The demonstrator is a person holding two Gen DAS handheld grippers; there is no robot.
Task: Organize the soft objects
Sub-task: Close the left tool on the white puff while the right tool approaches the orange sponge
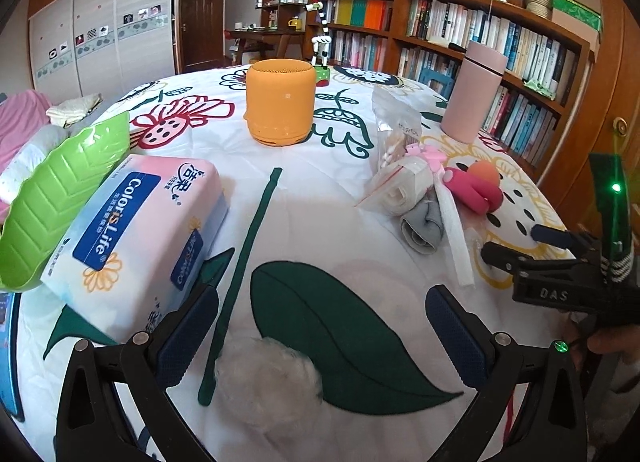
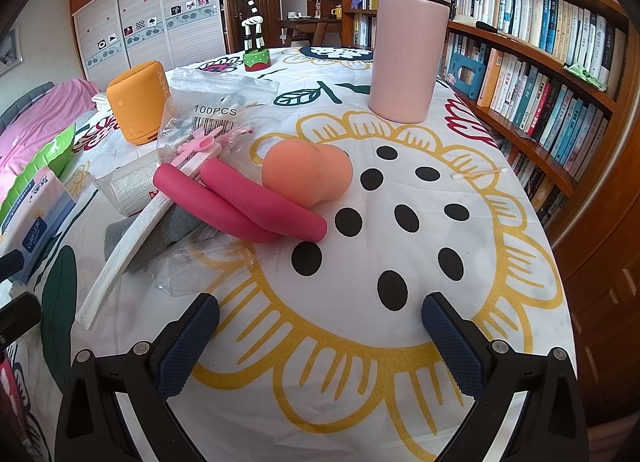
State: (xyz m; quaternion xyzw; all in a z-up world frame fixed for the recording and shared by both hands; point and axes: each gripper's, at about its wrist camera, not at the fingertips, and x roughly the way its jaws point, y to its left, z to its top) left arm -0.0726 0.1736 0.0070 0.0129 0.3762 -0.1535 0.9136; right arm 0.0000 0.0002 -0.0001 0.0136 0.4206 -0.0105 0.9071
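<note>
Left hand-held gripper (image 1: 322, 326) stood wide, nothing between its fingers. The cotton tuft (image 1: 268, 376) lay on the bench (image 1: 320, 190) at lower centre of the left wrist view — just ahead of the gripper and toward its left finger, partly inside the gap. No clear long axis; roughly round, loose fibres.

Right hand-held gripper (image 2: 320, 326) was also wide and empty, over the yellow flower print. Its nearest soft items sat up and to the left in the right wrist view: the pink foam roller (image 2: 248, 202), long axis running from upper left to lower right, with the peach sponge (image 2: 306, 172) touching its upper side.

Judgement — the left gripper was much nearer the cotton tuft; a short advance, shaded left to centre it, should suffice. Tuft likely compresses to almost nothing, so a full close would be needed.
</note>
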